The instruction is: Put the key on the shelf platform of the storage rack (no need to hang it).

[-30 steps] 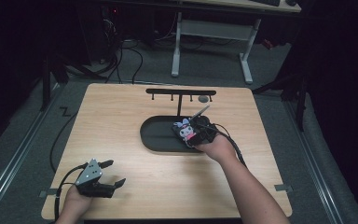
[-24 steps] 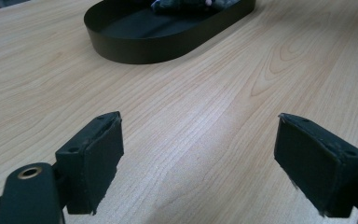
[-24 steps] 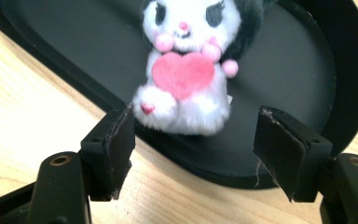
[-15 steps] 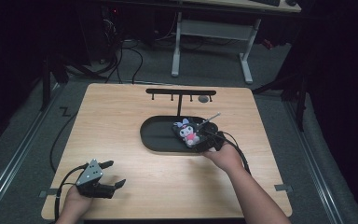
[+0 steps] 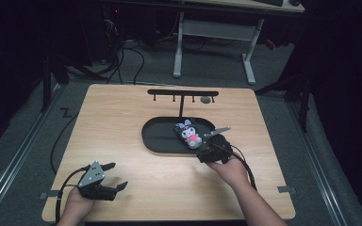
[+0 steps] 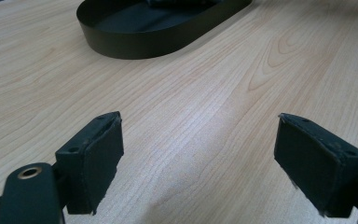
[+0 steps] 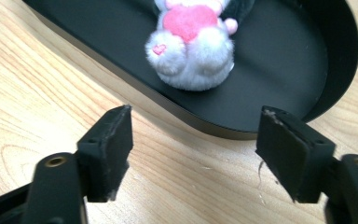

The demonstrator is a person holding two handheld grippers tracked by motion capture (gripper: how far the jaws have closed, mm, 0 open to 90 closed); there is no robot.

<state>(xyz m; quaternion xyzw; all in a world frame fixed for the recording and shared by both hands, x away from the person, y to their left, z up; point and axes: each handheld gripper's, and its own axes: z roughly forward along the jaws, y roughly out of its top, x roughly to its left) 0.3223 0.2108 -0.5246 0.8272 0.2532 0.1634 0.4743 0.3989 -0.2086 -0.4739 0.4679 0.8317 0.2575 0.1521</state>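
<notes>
The small plush toy (image 5: 189, 134), white-bodied with dark ears and a pink chest patch, lies inside the black oval metal tray (image 5: 160, 141) at the middle of the light wooden table (image 5: 122, 117), toward the tray's right end. The right gripper (image 5: 206, 151) sits just outside the tray's near rim; its jaws have just been opening, nothing between them. The left gripper (image 5: 115, 176) rests open near the front-left corner. The toy appears light, soft and compressible; the torso offers the soundest hold.

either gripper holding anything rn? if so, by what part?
Nothing is held. The right gripper has just been opening, jaws empty, short of the small grey-and-pink plush toy lying in the black oval tray. The left gripper is open over bare wood.
</notes>
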